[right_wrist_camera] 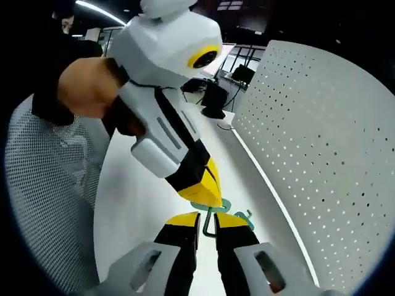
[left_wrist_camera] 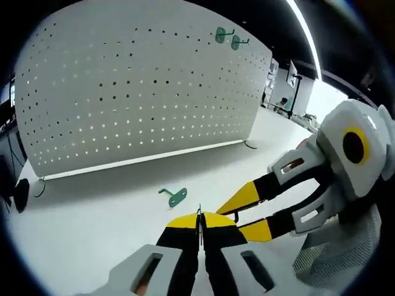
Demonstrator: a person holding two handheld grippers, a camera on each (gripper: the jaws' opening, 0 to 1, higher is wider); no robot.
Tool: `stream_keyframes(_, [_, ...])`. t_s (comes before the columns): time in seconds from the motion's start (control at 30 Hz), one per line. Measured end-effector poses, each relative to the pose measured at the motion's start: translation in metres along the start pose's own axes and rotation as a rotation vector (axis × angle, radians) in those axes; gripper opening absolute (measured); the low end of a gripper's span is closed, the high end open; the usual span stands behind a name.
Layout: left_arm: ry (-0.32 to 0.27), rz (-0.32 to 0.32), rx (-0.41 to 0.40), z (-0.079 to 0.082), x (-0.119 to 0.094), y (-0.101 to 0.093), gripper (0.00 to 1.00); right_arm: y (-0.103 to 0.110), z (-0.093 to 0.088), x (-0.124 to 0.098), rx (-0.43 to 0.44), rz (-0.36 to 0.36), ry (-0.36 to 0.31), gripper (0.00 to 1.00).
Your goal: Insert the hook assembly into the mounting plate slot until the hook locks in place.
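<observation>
Left gripper view: closed left hand-held gripper (left_wrist_camera: pixel 199 221) just short of green hook (left_wrist_camera: pixel 174 196).

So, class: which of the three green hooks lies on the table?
The green hook just ahead of the left tongs; the two other hooks hang on the pegboard.

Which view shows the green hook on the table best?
The left gripper view: the green hook lies in the open on the white table, its whole shape clear. In the right gripper view the hook is partly hidden behind the left gripper and the right gripper.
</observation>
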State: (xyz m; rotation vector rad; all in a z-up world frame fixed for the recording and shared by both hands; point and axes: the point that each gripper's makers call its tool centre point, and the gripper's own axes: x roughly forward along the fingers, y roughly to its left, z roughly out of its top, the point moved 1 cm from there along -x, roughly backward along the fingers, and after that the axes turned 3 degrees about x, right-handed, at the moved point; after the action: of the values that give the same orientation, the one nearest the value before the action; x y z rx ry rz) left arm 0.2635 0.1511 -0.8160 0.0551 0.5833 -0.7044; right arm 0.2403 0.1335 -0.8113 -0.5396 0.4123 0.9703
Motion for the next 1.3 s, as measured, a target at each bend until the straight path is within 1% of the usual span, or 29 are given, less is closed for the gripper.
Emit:
stream_keyframes(0.07, [-0.017, 0.016, 0.000, 0.002, -0.003, 0.003, 0.01, -0.003, 0.007, -0.006, 0.058, -0.010, -0.038, 0.10])
stream_keyframes(0.13, [-0.057, 0.026, -0.008, 0.009, -0.007, 0.007, 0.01, -0.015, 0.013, -0.014, 0.159, -0.054, -0.076, 0.12])
stream_keyframes(0.2, [-0.080, 0.032, -0.018, 0.014, -0.009, 0.009, 0.01, -0.022, 0.012, -0.017, 0.222, -0.075, -0.080, 0.12])
stream_keyframes(0.23, [-0.096, 0.032, -0.022, 0.017, -0.010, 0.010, 0.01, -0.026, 0.012, -0.017, 0.277, -0.076, -0.092, 0.12])
stream_keyframes(0.27, [-0.108, 0.034, -0.023, 0.019, -0.011, 0.010, 0.01, -0.028, 0.011, -0.017, 0.315, -0.074, -0.096, 0.12])
stream_keyframes(0.3, [-0.124, 0.042, -0.023, 0.022, -0.013, 0.011, 0.01, -0.030, 0.012, -0.018, 0.374, -0.065, -0.110, 0.12])
stream_keyframes(0.33, [-0.137, 0.042, -0.021, 0.025, -0.014, 0.011, 0.01, -0.030, 0.012, -0.018, 0.415, -0.055, -0.116, 0.12])
stream_keyframes(0.4, [-0.163, 0.036, -0.032, 0.029, -0.016, 0.011, 0.01, -0.029, 0.012, -0.018, 0.476, -0.030, -0.137, 0.10])
stream_keyframes(0.43, [-0.168, 0.032, -0.034, 0.030, -0.016, 0.011, 0.01, -0.029, 0.016, -0.018, 0.502, -0.011, -0.166, 0.09])
stream_keyframes(0.47, [-0.189, 0.019, -0.040, 0.032, -0.017, 0.009, 0.01, -0.030, 0.016, -0.018, 0.556, -0.008, -0.178, 0.09])
stream_keyframes(0.53, [-0.197, 0.017, -0.044, 0.034, -0.017, 0.009, 0.01, -0.030, 0.018, -0.019, 0.614, 0.018, -0.200, 0.08])
stream_keyframes(0.57, [-0.211, 0.021, -0.044, 0.036, -0.018, 0.010, 0.01, -0.031, 0.019, -0.019, 0.649, 0.027, -0.211, 0.07])
stream_keyframes(0.63, [-0.220, 0.022, -0.043, 0.038, -0.019, 0.010, 0.01, -0.033, 0.021, -0.020, 0.711, 0.038, -0.231, 0.06])
stream_keyframes(0.8, [-0.249, 0.011, -0.050, 0.042, -0.020, 0.009, 0.01, -0.034, 0.023, -0.022, 0.766, 0.057, -0.261, 0.04])
stream_keyframes(0.87, [-0.253, 0.006, -0.048, 0.043, -0.020, 0.008, 0.01, -0.034, 0.025, -0.023, 0.755, 0.055, -0.268, 0.01])
stream_keyframes(1.0, [-0.261, -0.011, -0.069, 0.043, -0.019, 0.007, 0.01, -0.038, 0.029, -0.027, 0.585, -0.002, -0.267, 0.00])
stream_keyframes(1.07, [-0.260, -0.029, -0.086, 0.042, -0.019, 0.006, 0.01, -0.038, 0.034, -0.030, 0.436, -0.044, -0.258, 0.00])
stream_keyframes(1.1, [-0.265, -0.042, -0.109, 0.042, -0.018, 0.006, 0.01, -0.037, 0.035, -0.030, 0.357, -0.061, -0.245, 0.00])
stream_keyframes(1.13, [-0.264, -0.046, -0.117, 0.042, -0.018, 0.006, 0.01, -0.035, 0.037, -0.031, 0.264, -0.087, -0.235, 0.00])
stream_keyframes(1.2, [-0.266, -0.054, -0.143, 0.042, -0.019, 0.006, 0.01, -0.032, 0.040, -0.030, 0.190, -0.103, -0.224, 0.00])
stream_keyframes(1.23, [-0.268, -0.055, -0.157, 0.041, -0.020, 0.007, 0.01, -0.031, 0.040, -0.029, 0.190, -0.103, -0.220, 0.00])
stream_keyframes(1.3, [-0.265, -0.058, -0.166, 0.041, -0.021, 0.008, 0.01, -0.032, 0.040, -0.029, 0.220, -0.100, -0.223, 0.01])
